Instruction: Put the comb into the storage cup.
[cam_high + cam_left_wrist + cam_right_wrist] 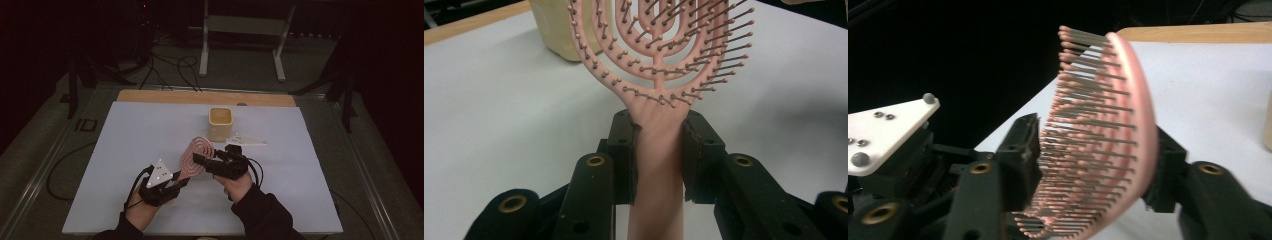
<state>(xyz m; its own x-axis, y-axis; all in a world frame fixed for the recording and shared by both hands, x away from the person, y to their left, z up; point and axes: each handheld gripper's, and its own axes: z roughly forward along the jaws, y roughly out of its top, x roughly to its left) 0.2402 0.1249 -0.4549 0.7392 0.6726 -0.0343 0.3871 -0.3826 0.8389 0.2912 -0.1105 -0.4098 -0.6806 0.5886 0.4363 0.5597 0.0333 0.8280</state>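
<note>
Two grippers, one brush: a pink hairbrush (196, 156) hangs above the white table (125, 150), held between both tools in front of the person.

Left gripper (176, 183): clamped on the brush handle just below the head; in the left gripper view the two black pads (624, 145) press the pink stem from either side, bristles facing the camera.

Right gripper (200, 160): its jaws bracket the brush head across its thickness; in the right gripper view one pad sits against the smooth pink back (1138, 125), the other stands among the bristle tips (1073, 150). No earlier picture is on hand, but the pads look to be pressing, so this reads as a grip on the head.

Long axis: the brush runs from the left gripper up and away toward the cream cup (220, 123), handle nearest the person, head farthest.

Where the cup lies: just beyond the brush head, upright, open mouth up, near the table's far edge; it is also in the left gripper view behind the head (556, 35).

Nearer hand: the right one, already at the cup end of the brush.

Judgement: a hand-over looks under way; the right gripper seems best placed to carry the brush on toward the cup once the left lets go.
</note>
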